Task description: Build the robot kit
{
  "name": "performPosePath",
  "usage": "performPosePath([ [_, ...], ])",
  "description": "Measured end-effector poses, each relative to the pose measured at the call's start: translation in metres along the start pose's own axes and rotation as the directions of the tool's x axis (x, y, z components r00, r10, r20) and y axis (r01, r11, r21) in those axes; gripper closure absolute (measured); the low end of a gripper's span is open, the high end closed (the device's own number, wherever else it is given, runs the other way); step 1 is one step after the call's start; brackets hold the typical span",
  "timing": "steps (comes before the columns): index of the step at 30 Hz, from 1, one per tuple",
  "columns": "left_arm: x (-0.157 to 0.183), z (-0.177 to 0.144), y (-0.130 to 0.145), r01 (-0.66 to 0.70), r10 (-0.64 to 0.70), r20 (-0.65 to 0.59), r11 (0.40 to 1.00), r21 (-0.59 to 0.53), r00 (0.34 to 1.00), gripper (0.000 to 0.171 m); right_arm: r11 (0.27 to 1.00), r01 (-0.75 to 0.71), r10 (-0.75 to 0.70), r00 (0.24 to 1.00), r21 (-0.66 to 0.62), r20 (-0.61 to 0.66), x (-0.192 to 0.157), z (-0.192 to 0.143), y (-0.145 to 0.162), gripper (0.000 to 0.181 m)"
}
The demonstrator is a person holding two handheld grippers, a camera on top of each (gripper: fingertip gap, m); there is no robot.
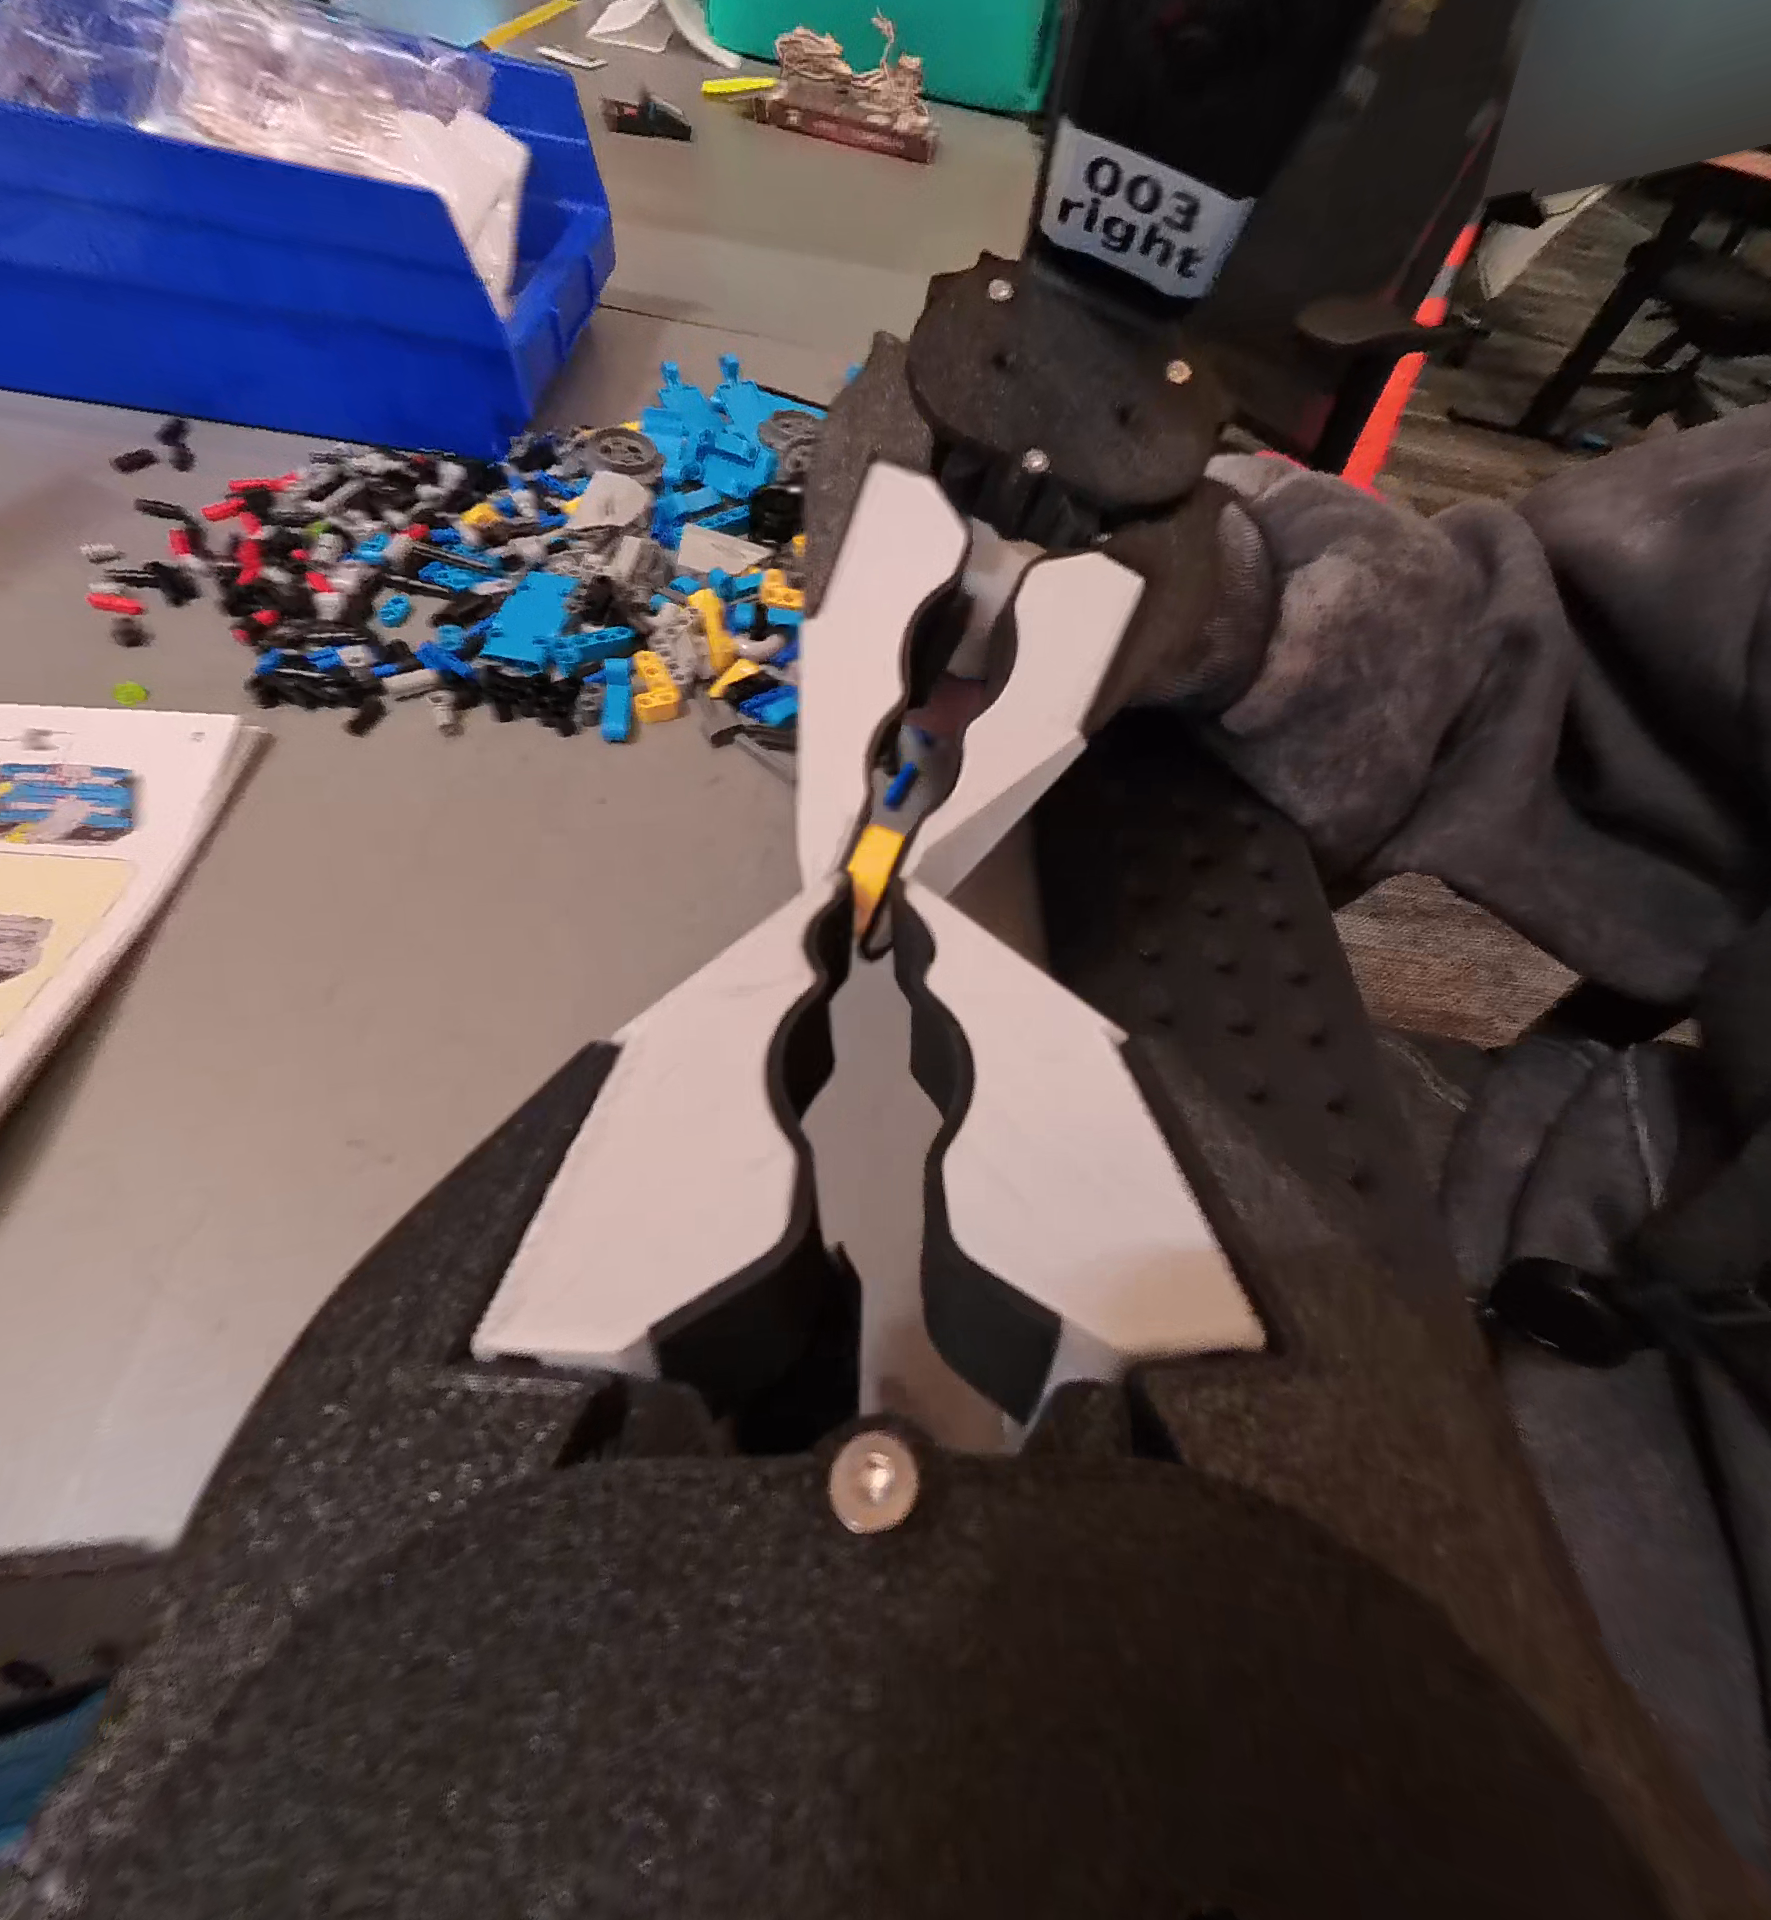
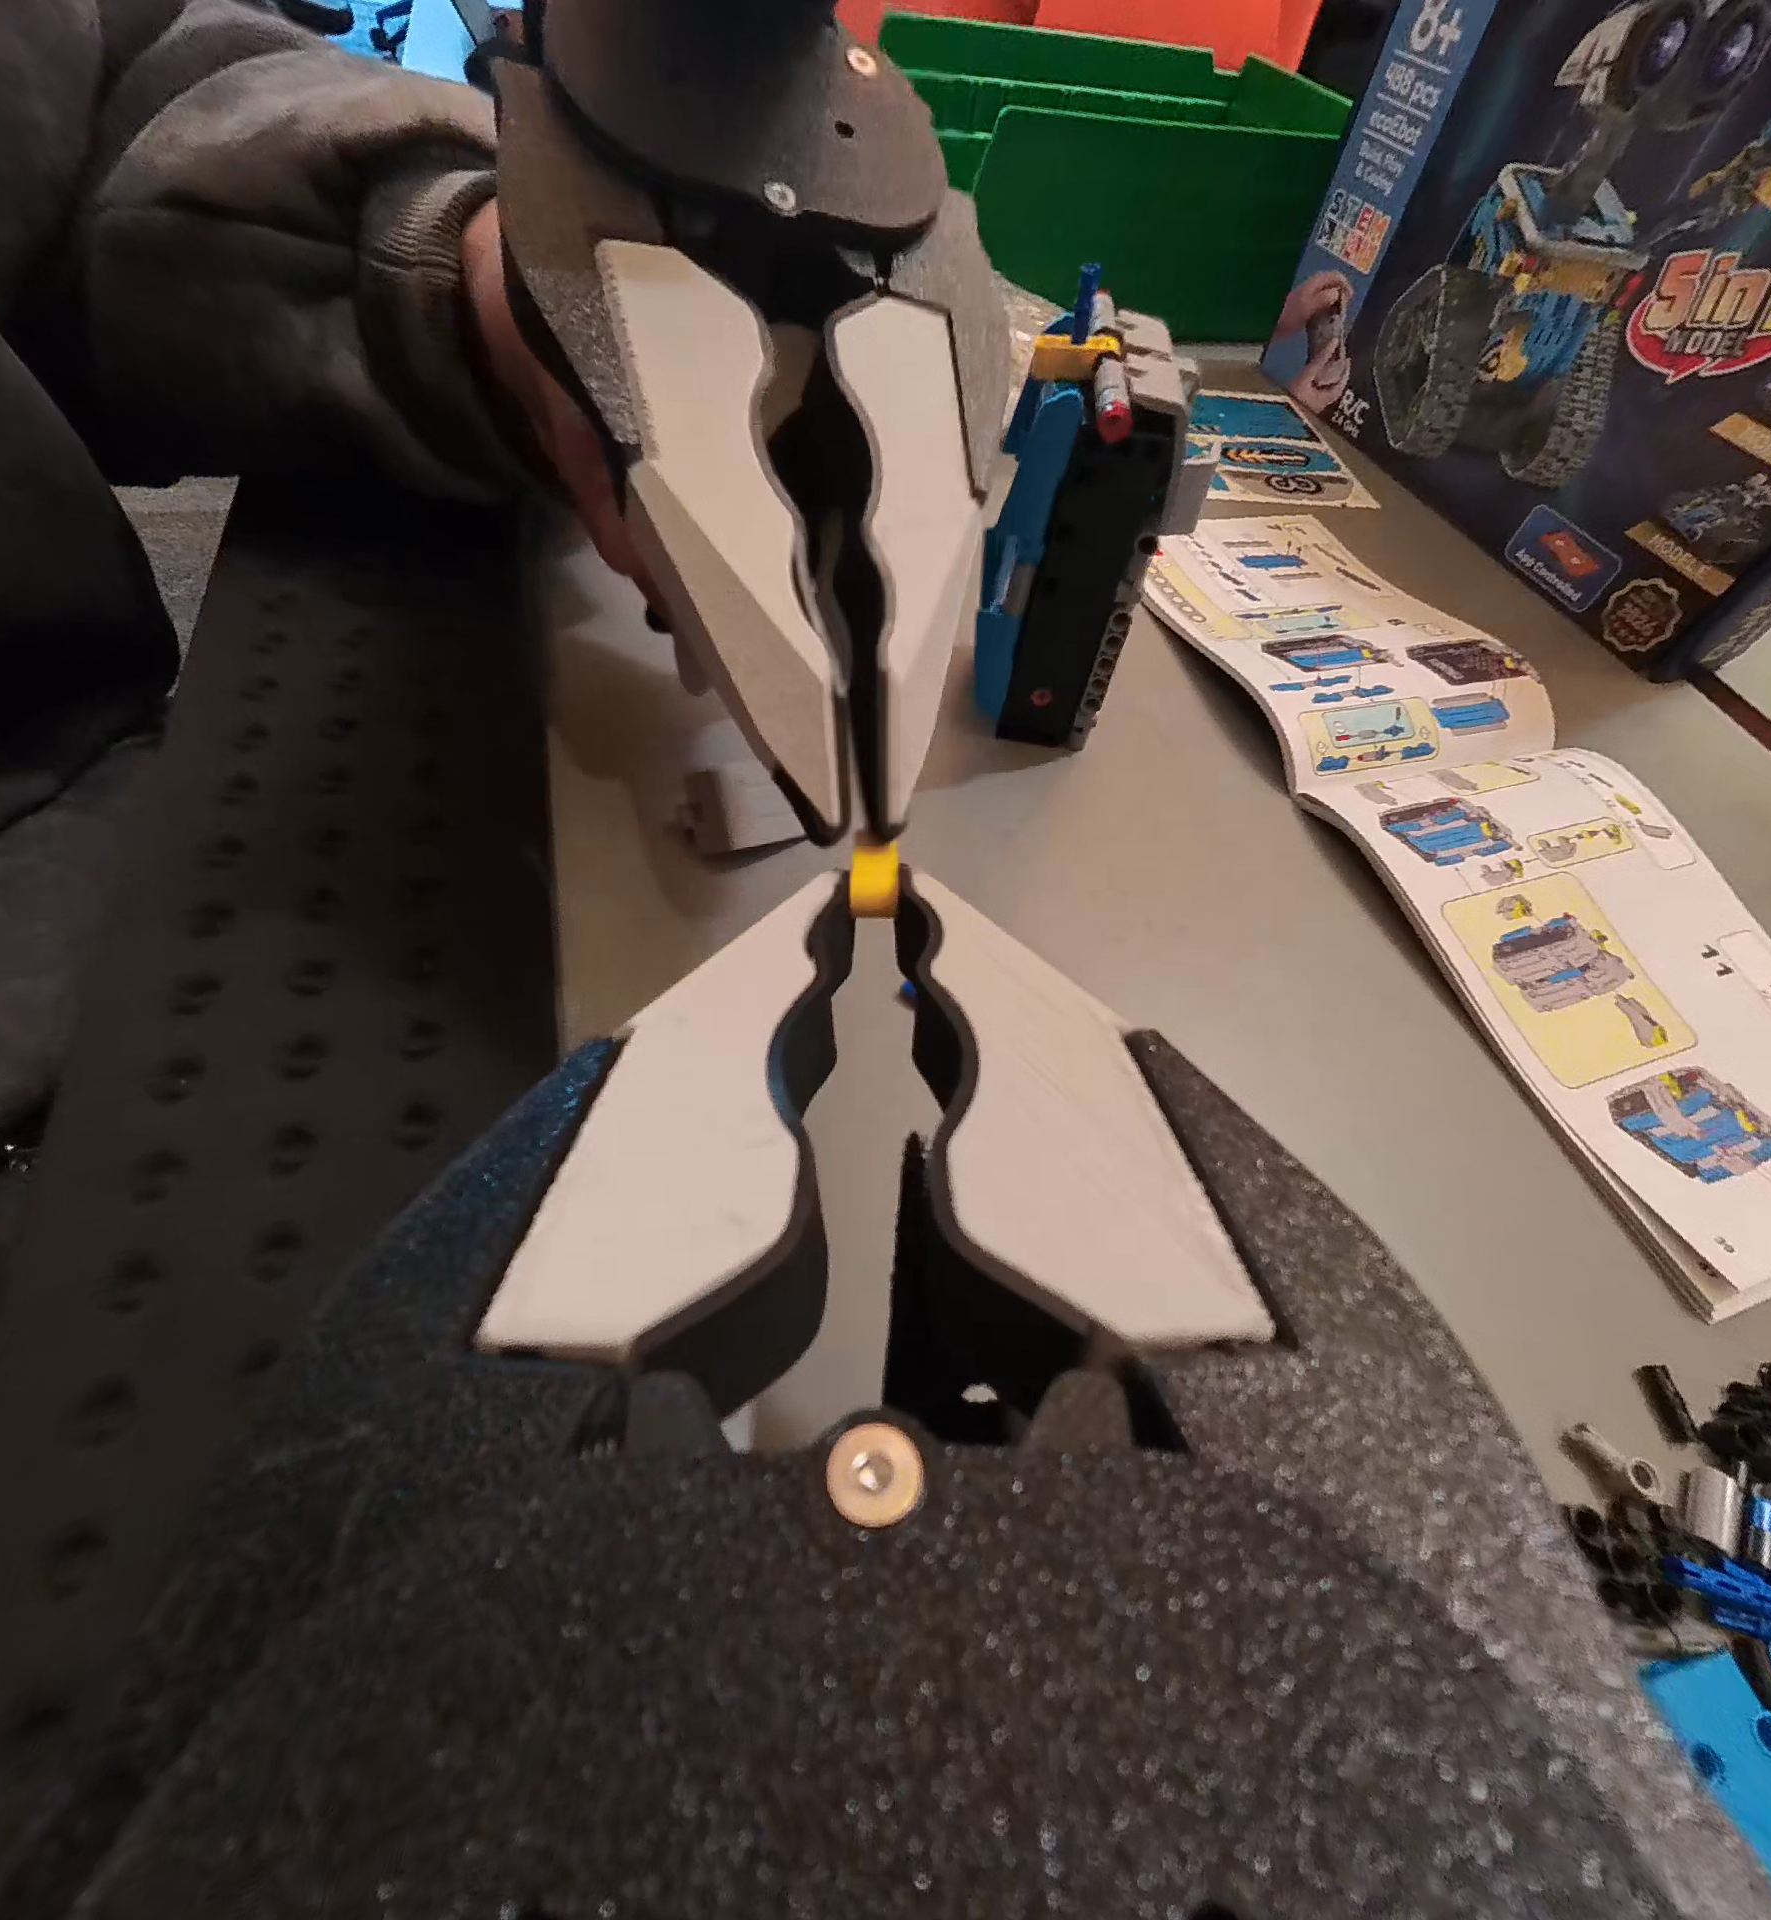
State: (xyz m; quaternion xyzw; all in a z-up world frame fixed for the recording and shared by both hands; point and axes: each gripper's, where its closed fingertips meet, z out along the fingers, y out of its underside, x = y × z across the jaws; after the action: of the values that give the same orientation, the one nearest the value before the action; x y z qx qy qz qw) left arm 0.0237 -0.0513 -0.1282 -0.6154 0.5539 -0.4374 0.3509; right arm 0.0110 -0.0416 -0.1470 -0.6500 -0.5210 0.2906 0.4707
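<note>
Both grippers meet tip to tip above the grey table (image 1: 445, 1039). In the left wrist view my left gripper (image 1: 865, 914) is closed on the lower end of a small yellow building piece (image 1: 873, 860). The right gripper (image 1: 886, 831) comes down from above and grips the same piece. A grey part with a blue pin (image 1: 902, 781) shows between its fingers. In the right wrist view my right gripper (image 2: 873, 909) is shut on the yellow piece (image 2: 874, 881). The left gripper (image 2: 860, 831) pinches the piece's far end.
A blue bin (image 1: 237, 312) and a pile of loose building pieces (image 1: 507, 582) lie at the back left. An open instruction booklet (image 2: 1483, 883), a partly built blue and black model (image 2: 1078, 551), a toy box (image 2: 1587, 312) and green bins (image 2: 1120, 177) stand on the table. Less than 4 cm separates the two grippers' tips.
</note>
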Motion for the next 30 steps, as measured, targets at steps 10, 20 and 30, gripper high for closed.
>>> performPosePath([
  [10, -0.031, 0.009, 0.068, 0.042, 0.019, 0.168, 0.935, -0.351, 0.986, 0.158, 0.966, 0.062, -0.098, 0.986, -0.251, -0.133, 0.024, 0.001, 0.042, 0.174],
  [20, -0.046, 0.019, 0.087, 0.119, -0.038, 0.219, 0.921, -0.370, 0.975, 0.159, 0.938, 0.072, -0.121, 0.985, -0.340, -0.126, 0.022, 0.007, 0.059, 0.174],
  [30, -0.025, 0.018, 0.061, 0.040, -0.006, 0.119, 0.960, -0.278, 0.993, 0.168, 0.943, 0.022, -0.037, 0.998, -0.333, -0.040, 0.007, 0.011, 0.063, 0.174],
])
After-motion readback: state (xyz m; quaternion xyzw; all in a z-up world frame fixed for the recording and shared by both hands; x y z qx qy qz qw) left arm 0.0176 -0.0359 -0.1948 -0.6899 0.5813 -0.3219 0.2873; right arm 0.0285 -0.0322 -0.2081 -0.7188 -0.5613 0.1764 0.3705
